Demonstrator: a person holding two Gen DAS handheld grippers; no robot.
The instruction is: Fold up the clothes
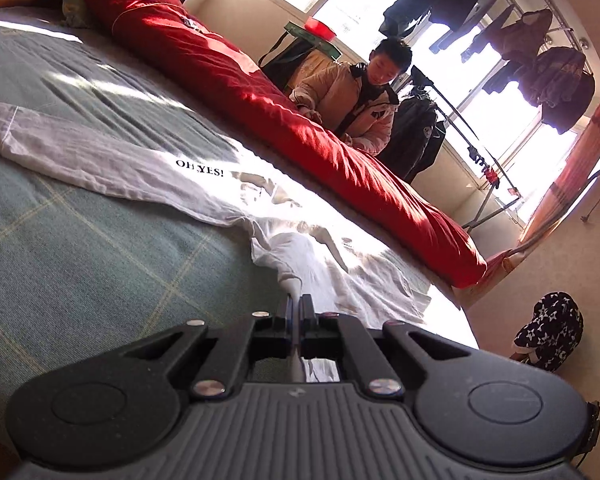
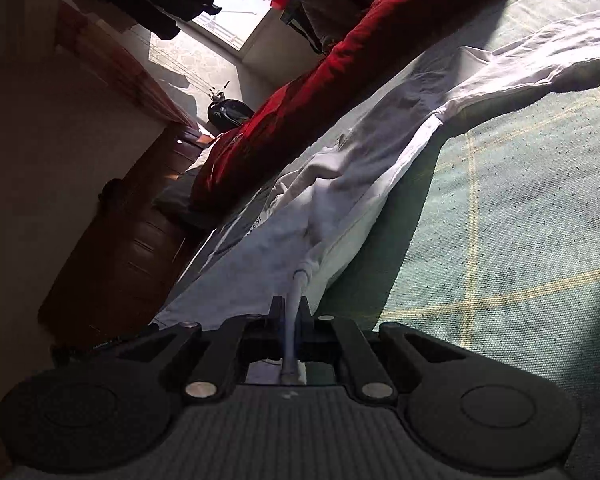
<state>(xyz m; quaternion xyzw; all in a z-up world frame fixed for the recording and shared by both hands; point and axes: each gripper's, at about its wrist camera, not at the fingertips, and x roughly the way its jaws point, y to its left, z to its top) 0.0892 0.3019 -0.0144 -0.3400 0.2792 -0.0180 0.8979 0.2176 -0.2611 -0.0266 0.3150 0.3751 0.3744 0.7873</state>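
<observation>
On the green plaid bed (image 1: 80, 248), beside the red quilt (image 1: 260, 92): white long-sleeved shirt (image 1: 140, 176), spread flat, edges pinched by left tool (image 1: 296, 308) and right tool (image 2: 290, 312); fold apparently starting, next needing both edges carried over together.

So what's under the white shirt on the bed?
The white shirt lies on a green plaid bedspread, bare around it. Whatever sits directly beneath the cloth is covered.
</observation>
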